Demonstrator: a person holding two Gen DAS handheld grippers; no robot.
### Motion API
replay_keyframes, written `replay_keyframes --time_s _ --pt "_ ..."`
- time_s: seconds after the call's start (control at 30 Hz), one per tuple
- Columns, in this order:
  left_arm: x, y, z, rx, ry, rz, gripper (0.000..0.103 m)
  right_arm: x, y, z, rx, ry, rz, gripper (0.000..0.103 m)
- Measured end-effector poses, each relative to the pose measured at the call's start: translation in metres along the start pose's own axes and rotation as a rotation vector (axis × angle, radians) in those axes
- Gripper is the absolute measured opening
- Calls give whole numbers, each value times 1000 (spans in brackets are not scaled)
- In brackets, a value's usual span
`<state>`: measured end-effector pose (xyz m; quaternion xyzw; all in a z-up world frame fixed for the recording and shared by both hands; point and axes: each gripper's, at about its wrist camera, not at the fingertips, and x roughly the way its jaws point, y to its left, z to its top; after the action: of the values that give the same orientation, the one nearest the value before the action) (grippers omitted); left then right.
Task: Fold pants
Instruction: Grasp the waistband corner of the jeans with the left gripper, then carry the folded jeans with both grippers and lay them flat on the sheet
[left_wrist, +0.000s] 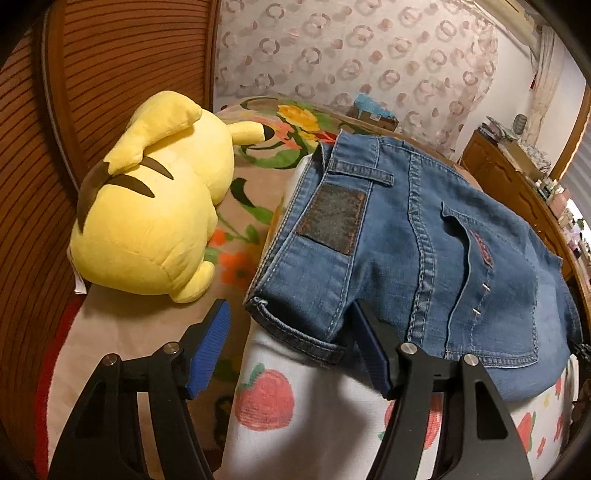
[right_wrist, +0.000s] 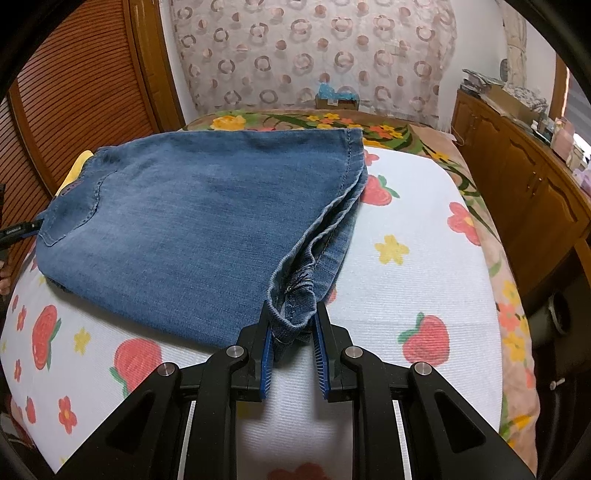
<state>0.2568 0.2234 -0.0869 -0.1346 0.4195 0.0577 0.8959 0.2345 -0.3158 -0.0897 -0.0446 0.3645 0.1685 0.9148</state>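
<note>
Your left hand-held gripper (left_wrist: 291, 350) stands spread wide, its two blue pads well apart: the left pad hangs over bare bedding, and the right pad sits at the near edge of the pants (left_wrist: 424, 240), its tip hidden under the denim, so whether it touches the cloth cannot be told. Your right hand-held gripper (right_wrist: 293, 332) has its two pads drawn in on either side of the bunched hem corner of the pants (right_wrist: 192, 236), and the cloth fills the gap between them; it reads as pinching that corner. There is one pair of pants, blue denim, lying folded on the strawberry cloth (right_wrist: 424, 258), a white sheet printed with red strawberries and small yellow and red flowers, spread over the bed. In the left wrist view you see the waistband end: one dark rectangular patch (left_wrist: 334, 218), one belt loop above it, and one back pocket toward the right. In the right wrist view the stacked leg hems lie at the right end, several layers deep. Beside the pants, to the left and apart from them, one yellow plush toy (left_wrist: 155, 206) lies on the floral blanket (left_wrist: 258, 147). Farther off, one small box with a blue top (right_wrist: 338, 96) sits at the far edge of the bed before the circle-patterned curtain (right_wrist: 314, 55). A wooden cabinet (right_wrist: 517, 166) runs along the right side.
</note>
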Motion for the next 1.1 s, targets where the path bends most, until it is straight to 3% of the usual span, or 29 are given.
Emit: replay_keyframes --time_s 0.07,0.13,0.17,0.2,0.27,0.5,0.8,0.93,1.1 --pt "0 1 -1 2 -8 -42 51 0 0 -1 -2 -3 1 19" --pt "-2 -2 -1 12 -23 -38 43 1 0 -1 -1 -5 3 19" --pt "-5 -3 -2 23 -40 -20 30 1 0 -1 -2 -6 4 19" --pt "-8 -5 -2 23 -49 -47 20 1 -1 -2 -2 -7 6 19" --pt "-15 -10 -2 34 -70 -51 16 0 -1 -2 3 -6 7 18" --pt "-52 -31 8 117 -189 -5 11 -18 2 12 -27 -69 -3 16" --pt "-90 -54 19 167 -271 6 9 -57 2 43 -69 -184 -56 15" --pt "-109 -61 12 169 -292 -7 9 -76 -6 49 -57 -232 -70 15" --pt "-134 -75 -14 199 -297 -30 9 -97 -15 28 -46 -246 -90 15"
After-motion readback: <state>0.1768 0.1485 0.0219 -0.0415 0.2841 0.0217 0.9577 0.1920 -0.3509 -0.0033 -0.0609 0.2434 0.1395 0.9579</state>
